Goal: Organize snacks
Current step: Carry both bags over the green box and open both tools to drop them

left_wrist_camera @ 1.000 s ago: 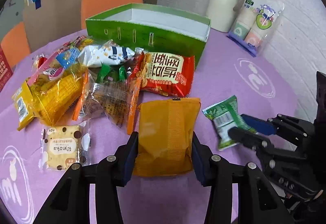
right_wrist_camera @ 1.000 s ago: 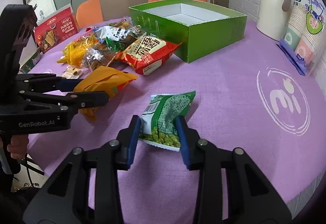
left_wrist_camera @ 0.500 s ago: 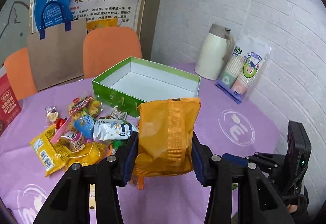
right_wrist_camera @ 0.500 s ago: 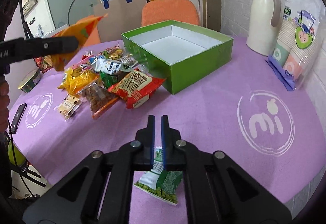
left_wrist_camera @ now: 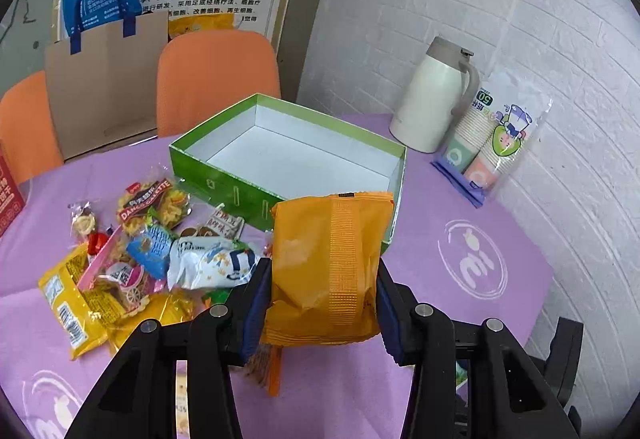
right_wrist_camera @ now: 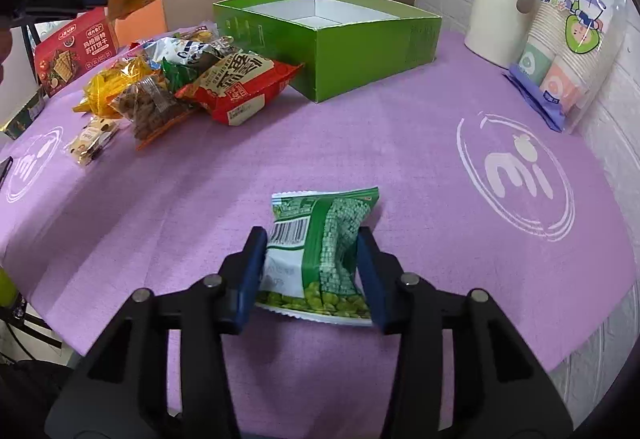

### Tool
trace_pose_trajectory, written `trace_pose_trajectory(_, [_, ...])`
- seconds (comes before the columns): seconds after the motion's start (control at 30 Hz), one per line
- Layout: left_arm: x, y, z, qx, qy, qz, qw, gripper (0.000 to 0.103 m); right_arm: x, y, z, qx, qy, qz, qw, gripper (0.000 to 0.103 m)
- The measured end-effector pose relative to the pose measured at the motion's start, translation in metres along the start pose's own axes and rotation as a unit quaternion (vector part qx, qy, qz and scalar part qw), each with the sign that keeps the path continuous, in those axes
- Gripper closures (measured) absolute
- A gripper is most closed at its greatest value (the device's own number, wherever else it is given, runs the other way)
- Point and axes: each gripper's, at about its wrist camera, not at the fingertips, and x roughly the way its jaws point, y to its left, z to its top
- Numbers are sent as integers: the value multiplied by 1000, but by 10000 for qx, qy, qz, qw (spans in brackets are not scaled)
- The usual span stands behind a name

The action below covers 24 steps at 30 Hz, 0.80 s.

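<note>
Orange packet (left_wrist_camera: 326, 267): clamped upright in left tool (left_wrist_camera: 320, 303), lifted clear of the bench (left_wrist_camera: 460, 207), long axis vertical. Green box (left_wrist_camera: 224, 189): open, empty, directly ahead of and below this packet; left tool is the nearer. Green pea packet (right_wrist_camera: 320, 251): between the right tool's (right_wrist_camera: 312, 275) pads, apparently gripped, low over the bench, box well ahead.
</note>
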Motion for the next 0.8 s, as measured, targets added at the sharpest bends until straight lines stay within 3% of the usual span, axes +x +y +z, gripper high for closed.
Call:
trace_pose_trajectory(0.23, [34,-2,57,-145,-21,-82,9999,55,-31,-18,64,119,-1020,208,9945,61])
trace_pose_trajectory(0.37, [68,-4,84,-174,-8,10,9998,55,-19,-17,114,201,-1423,53,9896,61])
trace_pose_trajectory(0.6, [118,7,93,-166,154,200,9995,52,41,-1,167,194,-1314,93,9911,60])
trace_pose_trajectory(0.63, [120,10,93,-178,162,197,9995,50,48,1,170,141,-1298,59,9914,59])
trace_pose_trajectory(0.67, [121,14,91,-217,137,166,9995,38,55,2,172,45,-1259,0,9920,58])
trace_pose_trajectory(0.7, [122,17,91,-301,136,160,9993,16,61,5,174,-69,-1201,-101,9927,53])
trace_pose_trajectory(0.73, [120,22,89,-439,99,238,9987,9,65,8,174,-155,-1151,-256,9929,38])
trace_pose_trajectory(0.77, [116,26,89,-511,-1,323,9982,4,63,10,172,-168,-1205,-329,9920,31])
trace_pose_trajectory(0.8, [113,29,88,-514,-94,386,9979,4,60,9,168,-156,-1313,-353,9906,19])
